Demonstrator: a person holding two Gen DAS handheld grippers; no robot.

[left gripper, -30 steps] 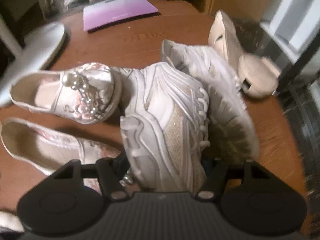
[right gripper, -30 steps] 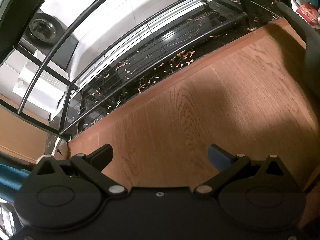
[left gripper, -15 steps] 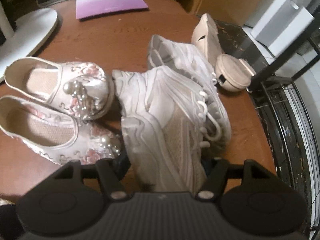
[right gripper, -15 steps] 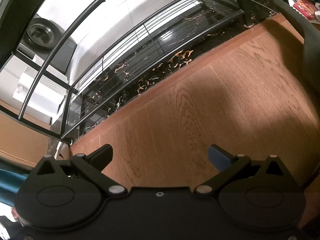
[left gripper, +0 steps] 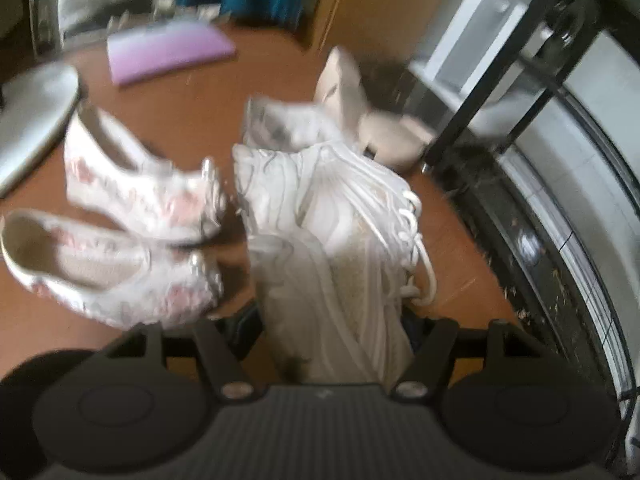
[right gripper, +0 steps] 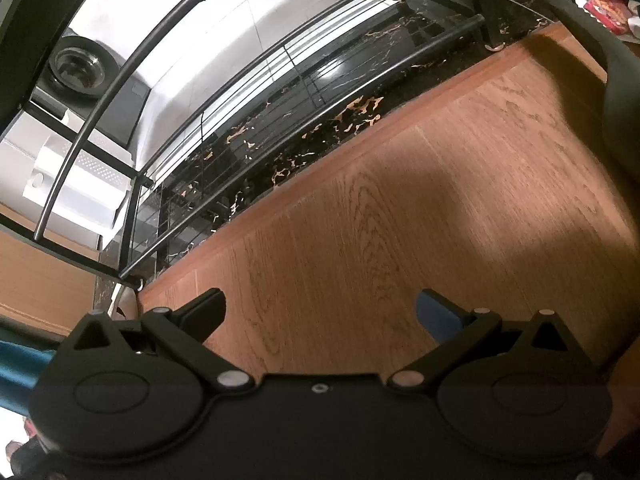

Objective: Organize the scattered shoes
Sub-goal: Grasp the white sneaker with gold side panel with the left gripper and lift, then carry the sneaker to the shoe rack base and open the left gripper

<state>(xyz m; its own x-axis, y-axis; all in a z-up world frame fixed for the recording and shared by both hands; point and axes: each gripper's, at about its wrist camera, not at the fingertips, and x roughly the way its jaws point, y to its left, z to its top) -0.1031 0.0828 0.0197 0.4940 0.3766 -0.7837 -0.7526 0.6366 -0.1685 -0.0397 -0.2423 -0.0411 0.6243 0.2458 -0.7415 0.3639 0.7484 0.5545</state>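
My left gripper (left gripper: pixel 332 326) is shut on a white lace-up sneaker (left gripper: pixel 336 240), gripped at its heel end and lifted off the wooden floor (left gripper: pixel 168 120). Behind it lies a second white sneaker (left gripper: pixel 288 128). To the left sit two floral flats with pearl trim (left gripper: pixel 140 184) (left gripper: pixel 108 272). A beige shoe (left gripper: pixel 376 120) lies at the back by the rack. In the right wrist view my right gripper (right gripper: pixel 320 312) hangs open over bare wooden floor (right gripper: pixel 400 208), holding nothing.
A black metal shoe rack (left gripper: pixel 532 92) (right gripper: pixel 280 120) stands along the floor's edge on dark marble. A purple flat board (left gripper: pixel 168 52) and a white round base (left gripper: pixel 28 120) lie at the back left. A dark curved object (right gripper: pixel 616 92) is at the right.
My left gripper has risen with the sneaker and swung toward the rack, rolling somewhat; the flats now sit farther below and left. The right gripper has stayed still.
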